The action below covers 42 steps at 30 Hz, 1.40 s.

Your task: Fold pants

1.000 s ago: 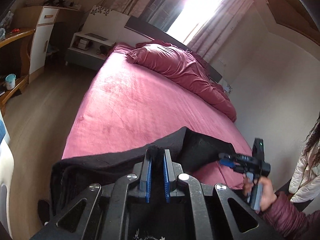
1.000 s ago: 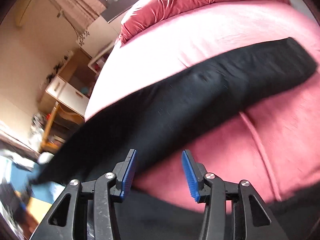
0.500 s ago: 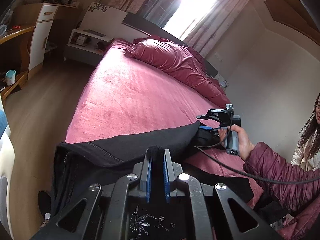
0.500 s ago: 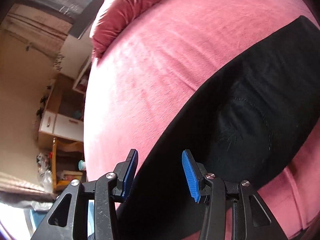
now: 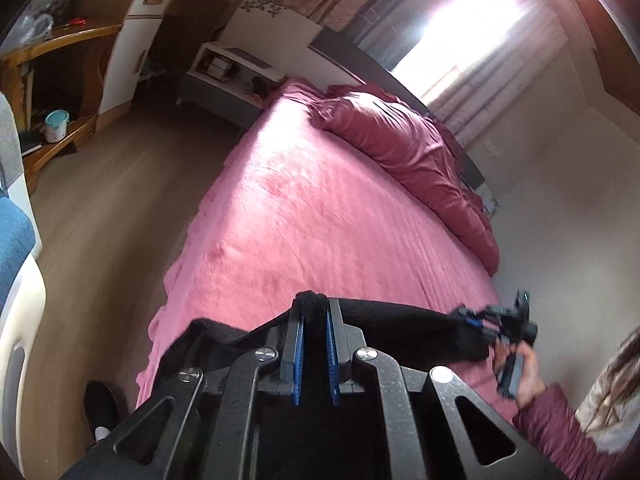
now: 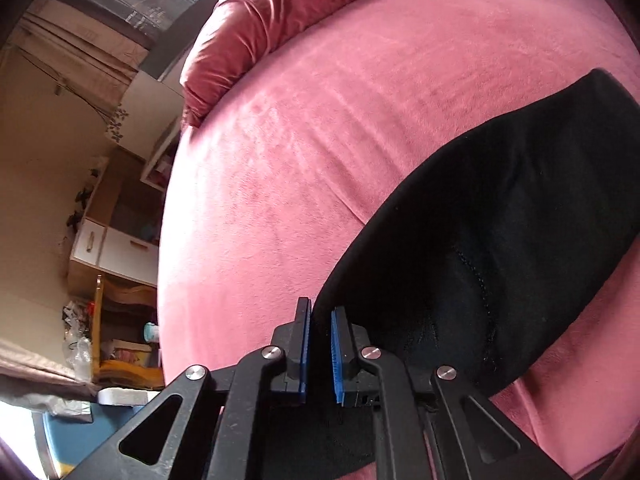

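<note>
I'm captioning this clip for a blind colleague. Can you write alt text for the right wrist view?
The right tool is shut on an edge of the black pants, which lie across a pink bed. A rumpled darker pink duvet sits at the far end.

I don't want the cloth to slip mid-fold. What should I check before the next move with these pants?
1. Left gripper shut on pants: ok.
2. Right gripper shut on pants edge: ok.
3. Pants stretched between both grippers: ok.
4. Bed bare ahead for laying down: ok.
5. Pillow apart from pants: ok.
6. Legs aligned evenly: cannot tell.
</note>
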{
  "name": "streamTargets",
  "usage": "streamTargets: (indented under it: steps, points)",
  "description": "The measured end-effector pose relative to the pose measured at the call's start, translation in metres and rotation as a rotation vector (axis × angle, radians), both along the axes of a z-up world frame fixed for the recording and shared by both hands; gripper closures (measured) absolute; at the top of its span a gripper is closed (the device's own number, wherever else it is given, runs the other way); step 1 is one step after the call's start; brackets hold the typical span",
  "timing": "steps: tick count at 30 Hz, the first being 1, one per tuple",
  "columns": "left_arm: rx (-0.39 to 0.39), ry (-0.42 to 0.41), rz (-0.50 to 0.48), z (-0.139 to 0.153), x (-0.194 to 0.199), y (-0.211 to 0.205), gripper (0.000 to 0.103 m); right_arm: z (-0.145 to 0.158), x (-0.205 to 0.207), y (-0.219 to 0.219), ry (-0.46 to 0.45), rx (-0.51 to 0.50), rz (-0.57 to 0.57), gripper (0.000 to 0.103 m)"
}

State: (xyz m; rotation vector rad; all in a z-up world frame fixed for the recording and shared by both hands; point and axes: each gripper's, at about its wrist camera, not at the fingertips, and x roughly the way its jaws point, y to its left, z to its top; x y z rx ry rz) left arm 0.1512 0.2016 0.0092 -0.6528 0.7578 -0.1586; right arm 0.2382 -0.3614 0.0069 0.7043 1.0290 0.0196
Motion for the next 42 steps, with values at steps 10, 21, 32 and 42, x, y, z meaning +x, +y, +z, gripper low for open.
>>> streamTargets:
  steps: [10, 21, 32, 42]
  points:
    - [-0.059, 0.029, 0.074, 0.027, 0.049, 0.025, 0.094, 0.050, -0.067, -0.003, -0.181, 0.051, 0.070, 0.094]
    - [-0.056, -0.006, 0.027, 0.014, -0.049, 0.019, 0.094, 0.037, -0.166, -0.001, -0.216, 0.089, 0.097, 0.094]
    - [-0.105, 0.146, 0.070, -0.057, -0.135, 0.018, 0.094, -0.027, -0.261, 0.016, -0.064, 0.033, 0.147, 0.095]
    - [-0.202, 0.344, 0.164, -0.118, -0.165, 0.024, 0.073, -0.081, -0.283, 0.023, 0.057, -0.014, 0.145, 0.095]
